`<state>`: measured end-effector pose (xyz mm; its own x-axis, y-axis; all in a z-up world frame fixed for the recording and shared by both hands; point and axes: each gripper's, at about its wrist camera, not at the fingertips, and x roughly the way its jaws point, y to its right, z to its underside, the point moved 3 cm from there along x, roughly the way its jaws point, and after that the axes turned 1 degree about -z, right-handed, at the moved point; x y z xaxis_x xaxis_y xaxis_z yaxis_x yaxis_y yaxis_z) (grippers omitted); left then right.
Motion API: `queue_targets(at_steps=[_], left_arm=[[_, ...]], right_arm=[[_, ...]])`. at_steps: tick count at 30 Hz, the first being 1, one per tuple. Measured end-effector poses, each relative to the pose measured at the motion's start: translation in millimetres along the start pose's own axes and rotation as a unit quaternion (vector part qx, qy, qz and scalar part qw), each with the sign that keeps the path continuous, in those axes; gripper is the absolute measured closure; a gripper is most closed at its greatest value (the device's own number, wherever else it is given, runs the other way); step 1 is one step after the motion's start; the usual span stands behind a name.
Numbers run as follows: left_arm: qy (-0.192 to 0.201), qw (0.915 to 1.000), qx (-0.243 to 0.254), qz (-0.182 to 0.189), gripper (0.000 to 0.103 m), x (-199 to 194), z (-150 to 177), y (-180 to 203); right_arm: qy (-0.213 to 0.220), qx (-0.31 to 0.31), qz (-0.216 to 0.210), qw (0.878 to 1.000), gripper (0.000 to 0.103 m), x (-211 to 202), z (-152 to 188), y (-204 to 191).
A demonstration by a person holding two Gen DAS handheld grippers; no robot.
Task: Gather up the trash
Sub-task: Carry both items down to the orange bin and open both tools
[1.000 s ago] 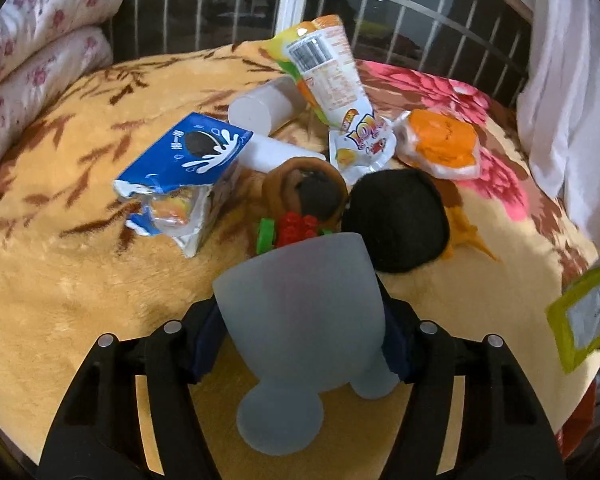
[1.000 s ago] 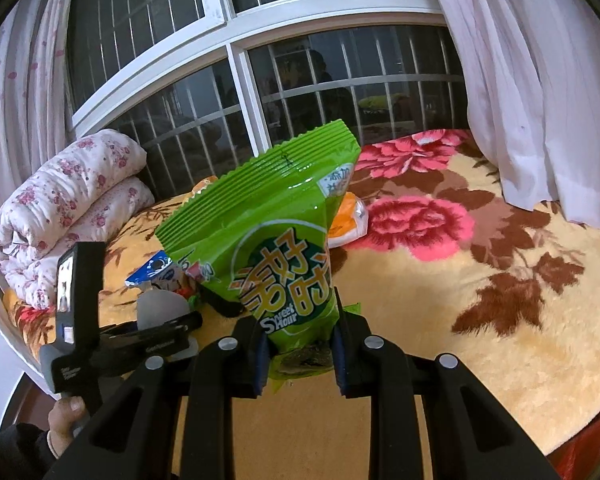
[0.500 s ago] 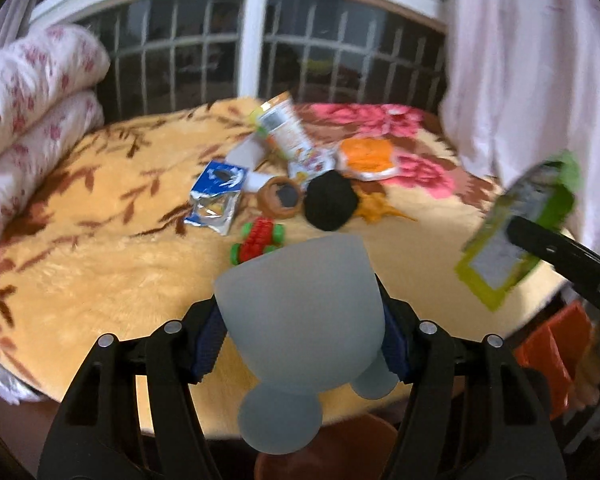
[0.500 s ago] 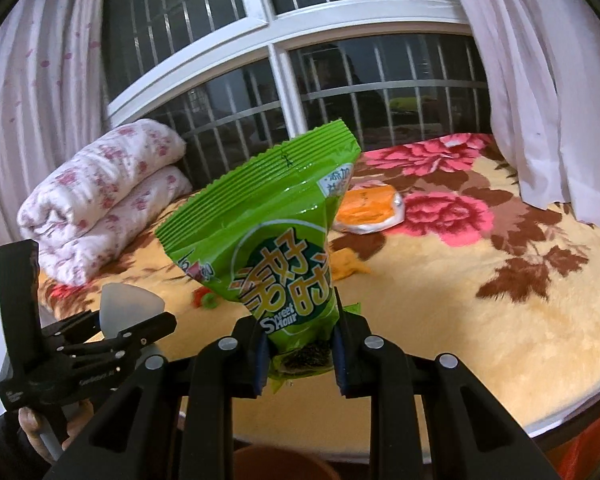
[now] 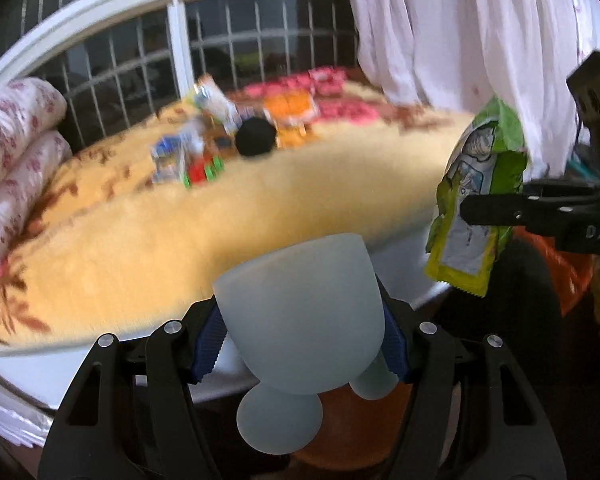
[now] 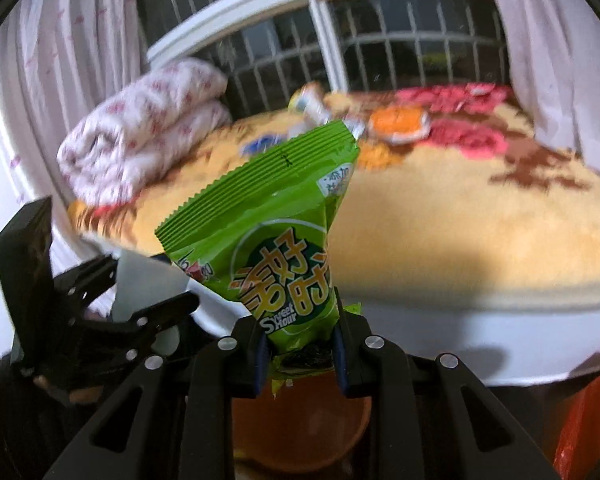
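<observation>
Both claws were clamped on trash: the left gripper (image 5: 302, 344) pinched a frosted plastic cup (image 5: 300, 320) between its blue pads, and the right gripper (image 6: 300, 354) was shut on the bottom seam of a green snack bag (image 6: 272, 248). Over the last second both had backed away from the blanket-covered bed (image 5: 180, 232), from right over the pile to beyond the bed's edge. An orange bin (image 6: 300, 436) sat directly under the right claw, so I judged the drop to be close. Left on the blanket was the rest of the litter (image 5: 228, 140), blurred, so the task was far from done. Only the right view showed the bin's rim clearly and the bag's printed front; only the left view showed the bag's silver back (image 5: 476, 208) hanging from the right claw, beside the cup.
</observation>
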<state>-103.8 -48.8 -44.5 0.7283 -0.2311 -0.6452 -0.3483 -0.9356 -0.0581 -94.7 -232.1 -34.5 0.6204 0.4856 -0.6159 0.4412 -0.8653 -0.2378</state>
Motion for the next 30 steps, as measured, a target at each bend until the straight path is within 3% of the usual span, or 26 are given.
queue_targets(at_steps=[4, 10, 14, 17, 19, 21, 24, 30], left_arm=[[-0.064, 0.9979, 0.002, 0.009, 0.040, 31, 32, -4], [-0.157, 0.9873, 0.002, 0.022, 0.040, 90, 67, -13], [-0.209, 0.9777, 0.006, 0.018, 0.040, 123, 88, -18], [-0.238, 0.9711, 0.010, 0.023, 0.040, 137, 99, -19], [-0.254, 0.9668, 0.014, 0.026, 0.039, 145, 104, -18], [-0.282, 0.9588, 0.023, 0.020, 0.028, 155, 113, -18], [-0.306, 0.9514, 0.031, 0.010, 0.022, 161, 122, -20], [-0.294, 0.9552, 0.026, 0.027, 0.022, 151, 110, -26]], right_arm=[[-0.073, -0.011, -0.032, 0.997, 0.078, 31, 29, -4], [-0.187, -0.015, -0.043, 0.981, 0.078, 113, 71, 10], [-0.231, -0.002, -0.051, 0.972, 0.078, 146, 85, 17], [-0.252, -0.006, -0.055, 0.966, 0.077, 161, 91, 16], [-0.269, -0.006, -0.055, 0.962, 0.068, 171, 95, 15], [-0.288, -0.007, -0.046, 0.957, 0.038, 180, 99, 16], [-0.295, 0.000, -0.038, 0.955, 0.037, 184, 105, 18], [-0.262, 0.012, -0.020, 0.965, 0.039, 149, 90, 27]])
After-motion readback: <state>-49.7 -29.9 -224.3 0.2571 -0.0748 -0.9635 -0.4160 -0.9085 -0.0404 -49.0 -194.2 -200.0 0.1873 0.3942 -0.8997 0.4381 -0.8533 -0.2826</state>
